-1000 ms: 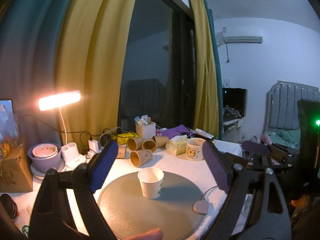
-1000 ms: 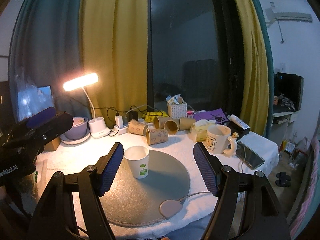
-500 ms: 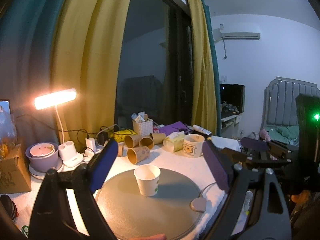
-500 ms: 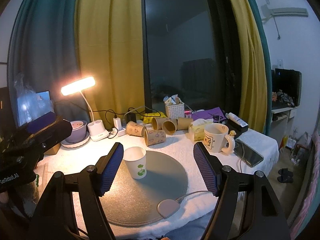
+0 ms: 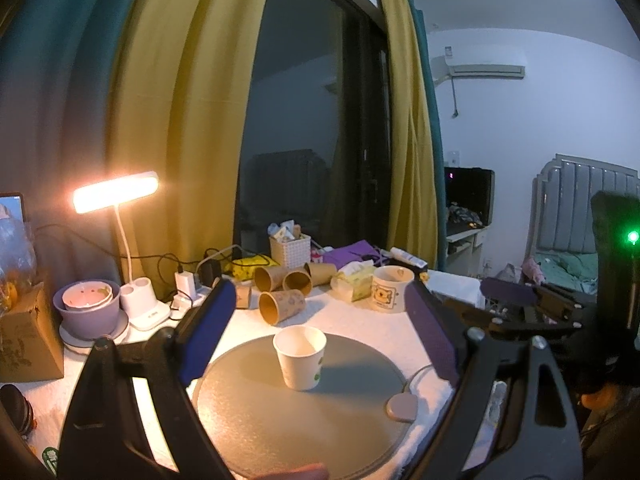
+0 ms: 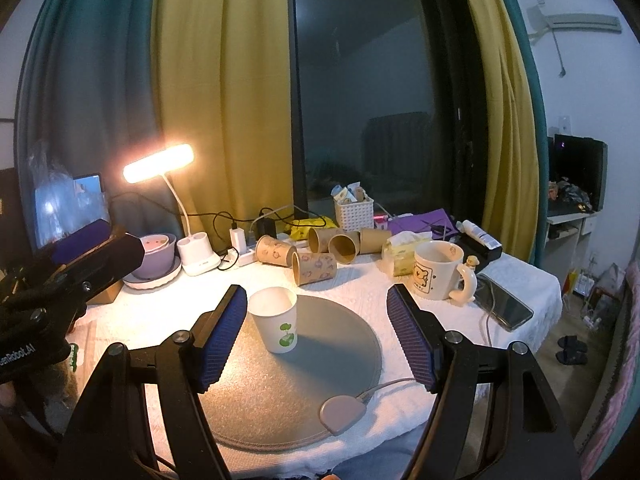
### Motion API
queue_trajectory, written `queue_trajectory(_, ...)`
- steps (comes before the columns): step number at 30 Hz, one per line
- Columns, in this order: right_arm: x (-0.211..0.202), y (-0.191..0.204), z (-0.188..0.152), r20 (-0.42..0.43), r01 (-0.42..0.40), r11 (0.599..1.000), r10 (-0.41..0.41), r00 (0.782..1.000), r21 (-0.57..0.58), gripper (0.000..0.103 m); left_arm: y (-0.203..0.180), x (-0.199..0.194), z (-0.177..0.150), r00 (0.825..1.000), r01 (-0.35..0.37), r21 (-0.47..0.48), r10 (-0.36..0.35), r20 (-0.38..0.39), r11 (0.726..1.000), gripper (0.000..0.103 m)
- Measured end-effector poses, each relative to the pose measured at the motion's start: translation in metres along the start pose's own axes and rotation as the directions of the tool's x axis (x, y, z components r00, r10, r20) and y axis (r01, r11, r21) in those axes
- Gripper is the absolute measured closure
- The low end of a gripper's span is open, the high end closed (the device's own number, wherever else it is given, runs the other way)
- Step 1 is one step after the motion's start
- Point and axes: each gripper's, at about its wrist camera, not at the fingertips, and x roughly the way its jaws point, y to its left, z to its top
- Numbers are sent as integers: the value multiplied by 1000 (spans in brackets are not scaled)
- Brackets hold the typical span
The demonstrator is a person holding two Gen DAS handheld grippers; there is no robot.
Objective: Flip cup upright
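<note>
We take the round grey mat [image 5: 296, 420] [image 6: 320, 368] as our landmark; it lies on a table covered with a white cloth [image 6: 360, 280]. Behind the mat hang yellow curtains [image 6: 224, 100] on either side of a dark window [image 6: 368, 100]. To the mat's back left a lit desk lamp [image 5: 116, 192] [image 6: 160, 162] stands on its white base, with a lilac bowl [image 5: 86, 304] [image 6: 158, 246] on a saucer beside it. Just behind the mat several brown paper cups [image 5: 282, 306] [image 6: 314, 266] lie on their sides, and past them we see a white lattice basket [image 5: 290, 250] [image 6: 354, 212]. To the mat's back right stands a bear-printed mug [image 5: 392, 288] [image 6: 438, 276], with a tissue pack [image 6: 404, 258] beside it and a phone [image 6: 504, 306] lying flat further right. A small grey puck [image 5: 402, 408] [image 6: 342, 414] on a cable rests at the mat's near right edge.

Nothing stands between either claw and the white paper cup [image 5: 300, 358] [image 6: 276, 318], which sits upright on the mat's rear part. In the left wrist view our left gripper [image 5: 316, 336] is spread wide with the cup between its pads [image 5: 206, 336], touching neither. In the right wrist view our right gripper [image 6: 316, 338] is likewise spread wide and holds nothing; the cup is just beside its left pad [image 6: 222, 338], and we cannot tell whether they touch.

The cup is plain white, mouth up, tapering toward its base, with a small green sprout mark low on its side.
</note>
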Motion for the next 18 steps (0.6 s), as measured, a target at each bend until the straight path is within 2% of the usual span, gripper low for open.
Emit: queue_trajectory(18,7,1,-4,-15,-1,1000,1,1000,-3,28,-1,0,-1,1000,19,0,-19,-8,1000,16)
